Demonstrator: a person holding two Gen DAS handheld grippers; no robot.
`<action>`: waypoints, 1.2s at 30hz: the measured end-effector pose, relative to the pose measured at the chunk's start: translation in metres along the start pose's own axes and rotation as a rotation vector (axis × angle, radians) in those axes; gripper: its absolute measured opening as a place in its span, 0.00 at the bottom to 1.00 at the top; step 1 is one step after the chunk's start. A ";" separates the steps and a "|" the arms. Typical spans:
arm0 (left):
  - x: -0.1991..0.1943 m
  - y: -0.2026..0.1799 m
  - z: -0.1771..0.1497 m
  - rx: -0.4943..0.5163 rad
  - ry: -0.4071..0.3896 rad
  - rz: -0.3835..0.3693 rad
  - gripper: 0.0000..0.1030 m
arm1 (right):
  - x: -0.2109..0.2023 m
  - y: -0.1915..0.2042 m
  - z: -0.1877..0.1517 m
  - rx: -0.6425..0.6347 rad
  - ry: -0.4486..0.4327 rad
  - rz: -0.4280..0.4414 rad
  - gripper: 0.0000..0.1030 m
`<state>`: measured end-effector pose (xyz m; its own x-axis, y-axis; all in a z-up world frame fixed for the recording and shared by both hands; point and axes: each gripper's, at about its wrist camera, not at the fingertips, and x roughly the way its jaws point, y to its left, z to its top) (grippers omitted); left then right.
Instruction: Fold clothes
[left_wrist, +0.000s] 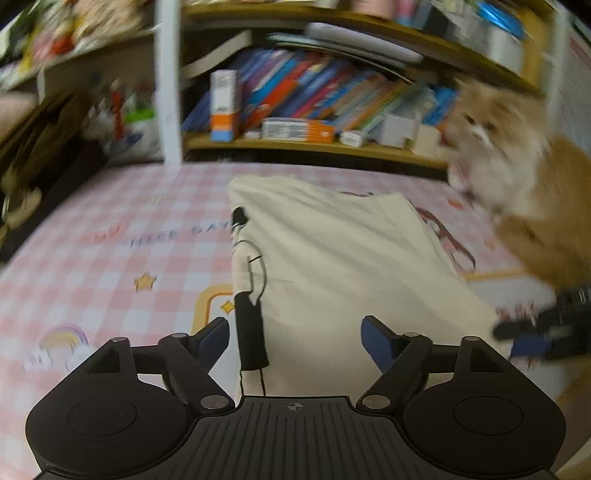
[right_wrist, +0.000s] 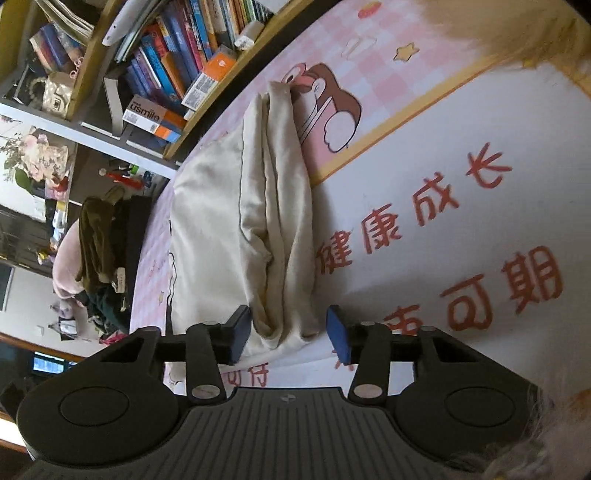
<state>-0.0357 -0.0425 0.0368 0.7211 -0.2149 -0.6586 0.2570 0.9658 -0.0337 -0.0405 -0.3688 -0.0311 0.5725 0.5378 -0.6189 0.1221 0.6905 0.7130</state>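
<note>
A cream garment (left_wrist: 332, 258) with a black line drawing lies folded lengthwise on the pink checked bed sheet (left_wrist: 110, 258). My left gripper (left_wrist: 295, 343) is open, its jaws set apart over the garment's near end, holding nothing. In the right wrist view the garment (right_wrist: 229, 221) shows bunched folds along its right edge. My right gripper (right_wrist: 288, 332) is open, its blue pads either side of the bunched near corner, not closed on it. The right gripper also shows in the left wrist view (left_wrist: 535, 332) at the garment's right edge.
An orange and white cat (left_wrist: 517, 177) stands on the bed right of the garment, close to the right gripper; its fur (right_wrist: 498, 29) also shows in the right wrist view. A bookshelf (left_wrist: 314, 103) runs behind the bed. A pile of clothes (right_wrist: 99, 258) lies beyond the bed.
</note>
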 end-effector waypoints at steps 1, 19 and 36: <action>-0.001 -0.005 -0.001 0.030 0.001 -0.004 0.83 | 0.002 0.001 0.000 0.001 0.005 -0.003 0.40; 0.009 -0.080 -0.017 0.479 0.009 -0.048 0.83 | -0.003 0.029 0.030 0.115 -0.002 0.153 0.14; 0.036 -0.092 -0.008 0.514 -0.026 0.016 0.73 | -0.023 0.063 0.032 -0.336 -0.027 -0.024 0.37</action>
<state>-0.0387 -0.1379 0.0098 0.7415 -0.2101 -0.6372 0.5241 0.7744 0.3545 -0.0203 -0.3531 0.0382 0.5946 0.5098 -0.6217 -0.1357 0.8258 0.5474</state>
